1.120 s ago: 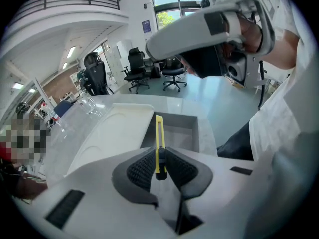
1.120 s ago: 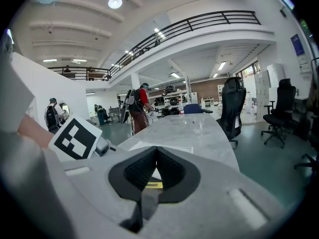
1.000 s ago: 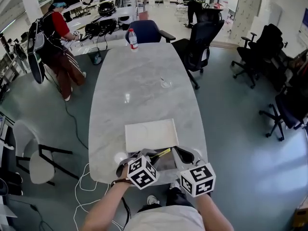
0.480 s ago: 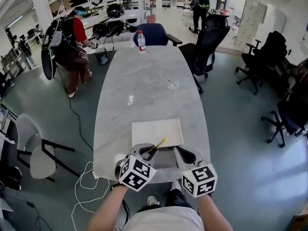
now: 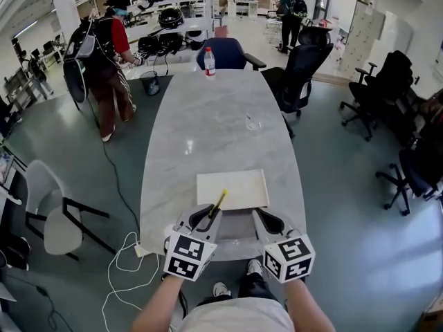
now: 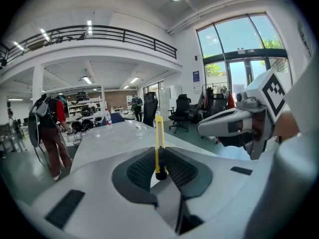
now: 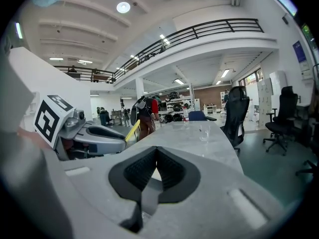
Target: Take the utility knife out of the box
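**Plainly, the utility knife [image 5: 219,203] is in the left hand-held gripper [image 5: 208,216]**

The left hand-held gripper is clamped narrow on the yellow utility knife. The knife's slim body sticks out past the pads [image 6: 142,168], tip aimed away from the person. It hangs above the box [image 5: 237,228] at the near end of the marble counter [image 5: 208,130], crossing the near edge of a white flat panel [image 5: 242,185]. The right hand-held gripper [image 5: 266,221], just beside, has its jaws pressed together on nothing.
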A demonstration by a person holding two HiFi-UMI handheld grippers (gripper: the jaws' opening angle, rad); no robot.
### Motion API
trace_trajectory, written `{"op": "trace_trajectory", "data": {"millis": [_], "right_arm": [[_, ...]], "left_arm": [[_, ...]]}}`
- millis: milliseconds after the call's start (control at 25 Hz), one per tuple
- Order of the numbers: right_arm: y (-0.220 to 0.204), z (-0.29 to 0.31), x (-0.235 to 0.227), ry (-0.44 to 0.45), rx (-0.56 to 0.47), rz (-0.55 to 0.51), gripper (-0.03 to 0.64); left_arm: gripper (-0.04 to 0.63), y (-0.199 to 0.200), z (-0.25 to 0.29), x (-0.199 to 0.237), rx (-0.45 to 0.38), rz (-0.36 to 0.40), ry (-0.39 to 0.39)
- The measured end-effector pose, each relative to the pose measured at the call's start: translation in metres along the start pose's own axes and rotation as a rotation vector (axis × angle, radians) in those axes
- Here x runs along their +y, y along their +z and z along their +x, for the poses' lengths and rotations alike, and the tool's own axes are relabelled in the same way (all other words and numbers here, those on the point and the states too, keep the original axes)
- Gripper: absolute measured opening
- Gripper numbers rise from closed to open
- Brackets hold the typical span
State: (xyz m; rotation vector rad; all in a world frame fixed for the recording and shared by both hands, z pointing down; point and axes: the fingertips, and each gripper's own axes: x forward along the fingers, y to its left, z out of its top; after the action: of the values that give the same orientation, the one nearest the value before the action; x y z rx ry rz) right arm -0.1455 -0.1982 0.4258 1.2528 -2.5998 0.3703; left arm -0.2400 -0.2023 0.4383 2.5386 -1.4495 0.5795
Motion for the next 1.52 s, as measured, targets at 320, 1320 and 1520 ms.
{"op": "trace_trajectory", "data": {"millis": [320, 1320, 1520], "right_arm": [[0.006, -0.008, 0.016, -0.006, -0.025, -0.016, 0.005], [0.005, -0.021, 0.024, -0.020, -0.047, -0.037, 0.005], [0.003, -0.021, 0.023, -0.017, -0.047, -0.020, 0.005]], "left_arm": [[0.061, 0.004, -0.037, 0.018, -0.121, -0.116, 0.088], [0.061, -0.015, -0.050, 0.013, -0.149, -0.211, 0.118], [0.061, -0.016, -0.048, 0.013, -0.142, -0.211, 0.118]]}}
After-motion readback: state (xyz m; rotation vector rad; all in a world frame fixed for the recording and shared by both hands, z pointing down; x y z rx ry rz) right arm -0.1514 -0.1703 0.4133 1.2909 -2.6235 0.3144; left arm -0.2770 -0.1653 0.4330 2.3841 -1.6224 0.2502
